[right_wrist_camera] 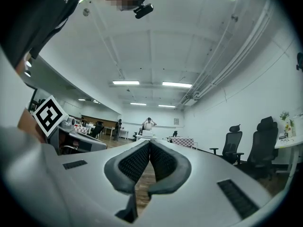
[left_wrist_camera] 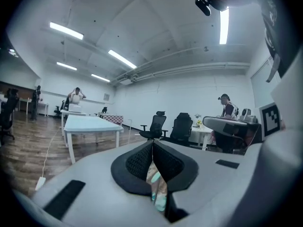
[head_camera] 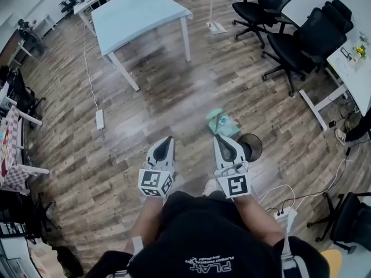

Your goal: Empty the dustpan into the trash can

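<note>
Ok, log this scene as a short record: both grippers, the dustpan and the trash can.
left gripper: fingers together, empty
right gripper: fingers together, empty
dustpan: green, on the wood floor just ahead of the right gripper
trash can: dark, round, on the floor right of the right gripper
table: white, farther ahead

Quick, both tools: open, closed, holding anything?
Left tool: closed, holding nothing.
Right tool: closed, holding nothing.
</note>
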Available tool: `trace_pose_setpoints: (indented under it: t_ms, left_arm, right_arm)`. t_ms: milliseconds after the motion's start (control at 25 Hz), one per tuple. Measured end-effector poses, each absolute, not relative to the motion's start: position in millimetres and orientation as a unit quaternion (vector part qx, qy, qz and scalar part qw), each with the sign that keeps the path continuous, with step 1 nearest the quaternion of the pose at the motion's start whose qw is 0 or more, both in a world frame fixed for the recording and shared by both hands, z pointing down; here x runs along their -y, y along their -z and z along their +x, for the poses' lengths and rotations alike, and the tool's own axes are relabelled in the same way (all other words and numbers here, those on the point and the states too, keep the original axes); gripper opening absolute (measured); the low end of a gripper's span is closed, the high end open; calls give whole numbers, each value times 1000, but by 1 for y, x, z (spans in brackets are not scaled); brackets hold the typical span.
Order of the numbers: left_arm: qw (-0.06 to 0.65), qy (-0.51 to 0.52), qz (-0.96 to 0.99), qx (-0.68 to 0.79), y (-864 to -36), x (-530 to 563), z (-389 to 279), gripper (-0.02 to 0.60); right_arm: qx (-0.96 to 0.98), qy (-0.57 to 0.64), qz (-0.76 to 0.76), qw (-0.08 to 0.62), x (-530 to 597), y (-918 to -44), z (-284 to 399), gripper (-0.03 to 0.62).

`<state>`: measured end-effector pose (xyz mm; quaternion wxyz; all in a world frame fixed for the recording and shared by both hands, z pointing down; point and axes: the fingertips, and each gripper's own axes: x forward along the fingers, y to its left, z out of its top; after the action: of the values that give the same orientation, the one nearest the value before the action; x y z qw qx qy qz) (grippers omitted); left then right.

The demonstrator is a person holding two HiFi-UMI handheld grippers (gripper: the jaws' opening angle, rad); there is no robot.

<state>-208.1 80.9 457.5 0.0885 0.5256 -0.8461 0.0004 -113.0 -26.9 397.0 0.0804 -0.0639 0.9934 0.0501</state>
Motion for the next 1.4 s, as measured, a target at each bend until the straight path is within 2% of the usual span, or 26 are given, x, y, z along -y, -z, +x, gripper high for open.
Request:
trace_pose_setpoints:
  t_ms: [360, 760, 1120, 1400]
  left_arm:
    - [78, -36, 547, 833, -464, -29, -252, 25]
    - [88, -77, 662, 740, -478, 74, -270, 25]
    - [107, -101, 754, 640, -500, 146, -291, 25]
    - [115, -95, 808, 570, -512, 191, -288, 25]
  right_arm:
    - [-992, -58, -105, 49, 76, -424, -141, 25]
    - [-979, -56, -193, 25, 135, -433, -179, 25]
    - [-945, -67, -321, -4, 194, -437, -192, 25]
    - [-908, -59, -414, -31, 218, -452, -176, 25]
